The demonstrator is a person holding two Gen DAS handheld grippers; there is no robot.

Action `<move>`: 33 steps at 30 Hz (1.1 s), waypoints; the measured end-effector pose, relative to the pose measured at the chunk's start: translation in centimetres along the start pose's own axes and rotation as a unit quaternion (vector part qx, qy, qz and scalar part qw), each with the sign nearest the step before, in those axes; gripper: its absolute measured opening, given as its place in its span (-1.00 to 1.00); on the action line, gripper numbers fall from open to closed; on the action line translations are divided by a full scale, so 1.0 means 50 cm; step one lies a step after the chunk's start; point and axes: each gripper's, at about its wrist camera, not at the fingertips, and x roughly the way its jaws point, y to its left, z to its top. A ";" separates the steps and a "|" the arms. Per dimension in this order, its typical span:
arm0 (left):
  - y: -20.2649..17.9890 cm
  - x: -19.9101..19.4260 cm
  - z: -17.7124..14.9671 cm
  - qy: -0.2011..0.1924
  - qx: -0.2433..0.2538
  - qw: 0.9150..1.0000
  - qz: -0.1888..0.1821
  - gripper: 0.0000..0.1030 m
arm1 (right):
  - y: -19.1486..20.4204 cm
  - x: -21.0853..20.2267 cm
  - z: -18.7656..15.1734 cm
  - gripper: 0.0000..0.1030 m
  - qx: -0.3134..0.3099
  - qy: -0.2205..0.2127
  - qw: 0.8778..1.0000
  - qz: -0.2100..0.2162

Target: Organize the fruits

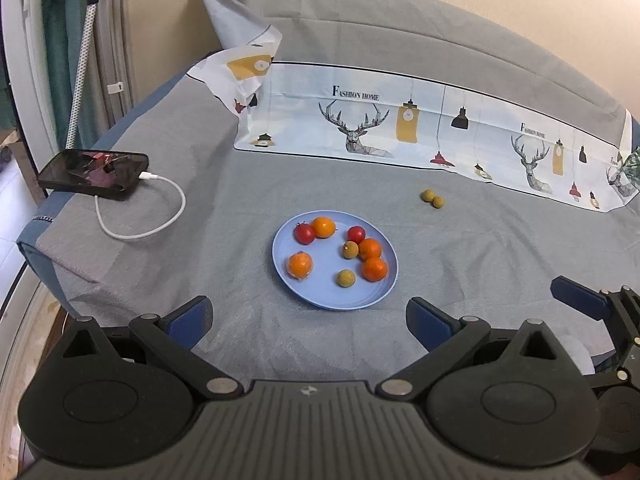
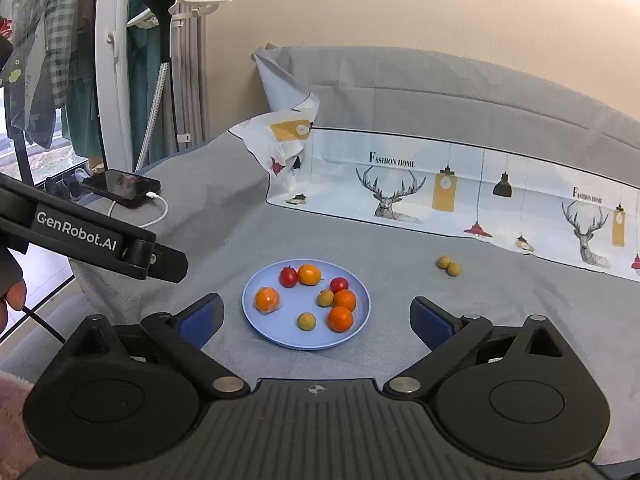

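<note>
A blue plate (image 1: pixel 320 292) (image 2: pixel 280 336) lies on the grey cloth and holds several oranges (image 1: pixel 299 265) (image 2: pixel 267 299), two red tomatoes (image 1: pixel 305 233) (image 2: pixel 288 276) and two small yellow-green fruits (image 1: pixel 345 278) (image 2: pixel 307 321). Two more yellow-green fruits (image 1: pixel 432 198) (image 2: pixel 448 265) lie on the cloth to the plate's far right. My left gripper (image 1: pixel 308 320) is open and empty, just short of the plate. My right gripper (image 2: pixel 316 320) is open and empty, with the plate's near rim between its fingers.
A black phone (image 1: pixel 94 173) (image 2: pixel 122 187) with a white cable (image 1: pixel 160 216) lies at the left edge. A printed deer-pattern sheet (image 1: pixel 400 120) (image 2: pixel 440 184) stands along the back. The left gripper's arm (image 2: pixel 92 240) crosses the right view's left side.
</note>
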 end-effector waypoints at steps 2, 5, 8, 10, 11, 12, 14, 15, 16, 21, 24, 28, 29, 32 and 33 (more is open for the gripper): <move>0.003 -0.003 -0.001 0.000 -0.002 1.000 0.003 1.00 | 0.001 -0.001 0.001 0.94 -0.001 -0.001 1.000 -0.002; 0.007 -0.004 -0.003 0.001 -0.003 1.000 0.006 1.00 | 0.000 -0.007 -0.001 0.94 -0.001 -0.002 1.000 -0.005; 0.006 0.000 -0.002 0.003 -0.002 1.000 0.008 1.00 | 0.000 -0.006 0.000 0.94 0.001 -0.002 1.000 -0.008; 0.006 0.003 -0.002 0.004 0.001 1.000 0.010 1.00 | 0.001 -0.006 0.001 0.95 0.004 -0.002 1.000 -0.010; 0.005 0.004 -0.002 0.005 0.002 1.000 0.011 1.00 | 0.000 -0.005 0.001 0.95 0.006 -0.002 1.000 -0.011; 0.005 0.006 -0.002 0.005 0.002 1.000 0.013 1.00 | -0.001 -0.005 0.001 0.95 0.008 -0.002 1.000 -0.011; 0.005 0.008 -0.002 0.006 0.003 1.000 0.015 1.00 | -0.004 -0.005 0.000 0.95 0.012 -0.002 1.000 -0.013; 0.004 0.010 -0.001 0.007 0.004 1.000 0.017 1.00 | -0.005 -0.005 0.000 0.95 0.014 -0.002 1.000 -0.013; 0.005 0.012 -0.001 0.007 0.004 1.000 0.018 1.00 | -0.007 -0.004 0.000 0.95 0.016 -0.002 1.000 -0.012; -0.001 0.028 0.000 0.016 0.012 1.000 0.020 1.00 | -0.015 0.006 -0.001 0.95 0.024 0.006 1.000 -0.009; -0.002 0.042 0.002 0.025 0.014 0.999 0.020 1.00 | -0.021 0.018 -0.002 0.95 0.031 0.014 0.999 -0.008; -0.003 0.065 0.007 0.036 0.013 0.999 0.022 1.00 | -0.031 0.037 -0.003 0.95 0.039 0.025 0.999 -0.007; -0.004 0.070 0.008 0.038 0.013 0.999 0.022 1.00 | -0.034 0.042 -0.004 0.95 0.041 0.028 0.999 -0.007; -0.006 0.086 0.012 0.046 0.016 0.999 0.023 1.00 | -0.040 0.059 -0.008 0.95 0.047 0.038 0.998 -0.005; -0.008 0.091 0.013 0.048 0.017 0.998 0.023 1.00 | -0.041 0.064 -0.010 0.95 0.049 0.042 0.998 -0.003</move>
